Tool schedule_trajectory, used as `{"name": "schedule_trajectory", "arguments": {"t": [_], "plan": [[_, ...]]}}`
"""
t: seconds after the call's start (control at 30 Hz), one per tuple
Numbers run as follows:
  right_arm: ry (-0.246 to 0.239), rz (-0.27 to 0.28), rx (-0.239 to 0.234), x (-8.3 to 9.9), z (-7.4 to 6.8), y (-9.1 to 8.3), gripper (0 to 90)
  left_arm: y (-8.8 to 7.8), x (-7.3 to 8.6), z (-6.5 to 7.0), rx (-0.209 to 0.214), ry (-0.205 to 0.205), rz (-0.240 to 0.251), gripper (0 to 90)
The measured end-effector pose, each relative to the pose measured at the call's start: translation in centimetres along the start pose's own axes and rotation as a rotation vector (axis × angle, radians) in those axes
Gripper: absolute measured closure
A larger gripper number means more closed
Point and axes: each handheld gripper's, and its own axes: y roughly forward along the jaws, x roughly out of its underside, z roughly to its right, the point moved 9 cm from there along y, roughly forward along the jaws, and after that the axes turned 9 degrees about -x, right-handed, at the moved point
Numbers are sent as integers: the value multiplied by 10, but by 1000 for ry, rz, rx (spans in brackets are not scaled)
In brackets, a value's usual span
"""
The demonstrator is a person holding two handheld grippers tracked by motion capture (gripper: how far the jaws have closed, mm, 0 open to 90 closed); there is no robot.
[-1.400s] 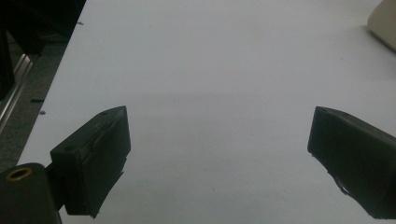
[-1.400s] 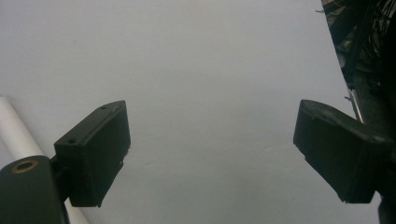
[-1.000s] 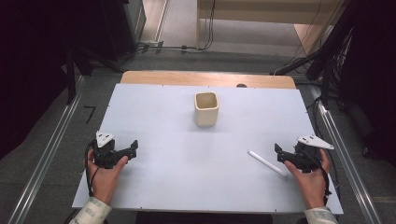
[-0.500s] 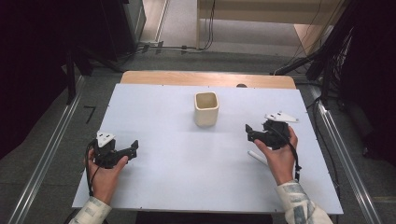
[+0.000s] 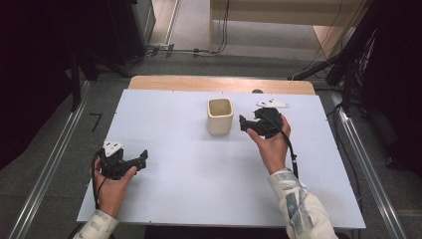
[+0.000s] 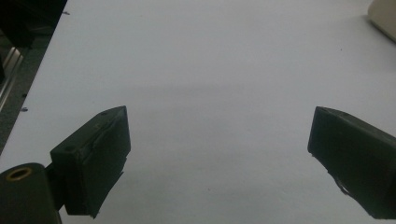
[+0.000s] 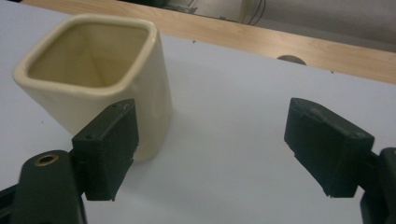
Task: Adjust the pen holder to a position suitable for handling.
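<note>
A cream square cup (image 5: 220,115) stands upright on the white table (image 5: 199,179), back of centre. My right gripper (image 5: 243,124) hovers just to the cup's right and points at it, open. In the right gripper view the cup (image 7: 93,70) stands beside and behind the left jaw, and only bare table lies between the jaws of the right gripper (image 7: 210,140). Its jaws have just been closing a little with nothing between them. My left gripper (image 5: 143,159) rests near the front left, open over bare table (image 6: 219,140). A corner of the cup (image 6: 385,18) shows at that view's top right.
A wooden strip (image 5: 219,83) runs along the table's far edge. Metal rails (image 5: 50,164) flank the table on both sides. Cables (image 5: 164,49) lie on the floor beyond. Dark equipment stands at the back left and right.
My right hand has moved from the front right corner up and toward the cup. The white stick that lay near it is now covered by the forearm. The left hand has stayed put.
</note>
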Motion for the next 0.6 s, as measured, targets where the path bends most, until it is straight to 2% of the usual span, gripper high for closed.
{"name": "schedule_trajectory", "arguments": {"t": [0.37,0.6], "plan": [[-4,12,-13,-23,-18,22,191,2,2,1,-2,15,-8,65],[10,-5,3,-28,-21,43,223,3,2,1,-1,20,-11,65]]}}
